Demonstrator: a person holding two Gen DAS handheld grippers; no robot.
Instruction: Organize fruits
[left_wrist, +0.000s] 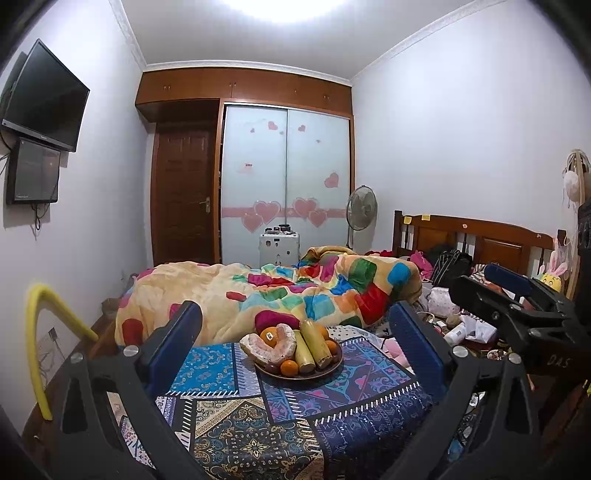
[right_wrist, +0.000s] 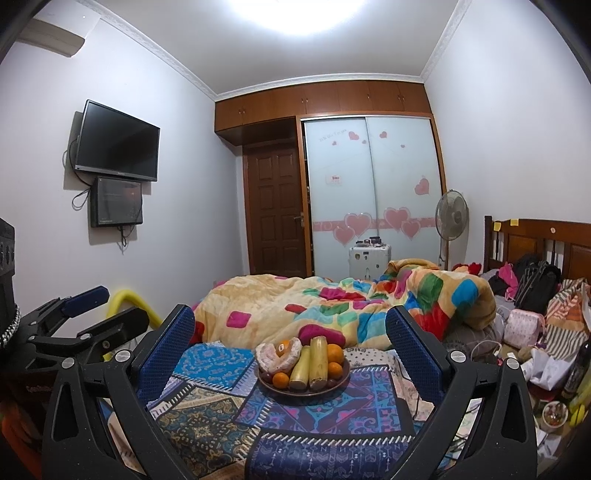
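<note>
A brown plate (left_wrist: 317, 373) (right_wrist: 271, 387) of fruit stands on a patterned blue cloth (left_wrist: 258, 417) (right_wrist: 295, 424). It holds peeled pomelo pieces (left_wrist: 271, 349) (right_wrist: 275, 360), small oranges (left_wrist: 289, 367) (right_wrist: 334, 352) and two yellow-green cut stalks (left_wrist: 316, 345) (right_wrist: 318, 363). My left gripper (left_wrist: 295, 354) is open and empty, held back from the plate. My right gripper (right_wrist: 291, 358) is open and empty, likewise short of the plate. Each gripper shows in the other view, the right one (left_wrist: 517, 306) at the right and the left one (right_wrist: 81, 317) at the left.
A bed with a colourful quilt (left_wrist: 295, 291) (right_wrist: 332, 306) lies behind the cloth. Bags and clutter (right_wrist: 535, 321) fill the right side. A yellow foam tube (left_wrist: 37, 332) stands at the left. A fan (left_wrist: 361, 208), a wardrobe and a door are at the far wall.
</note>
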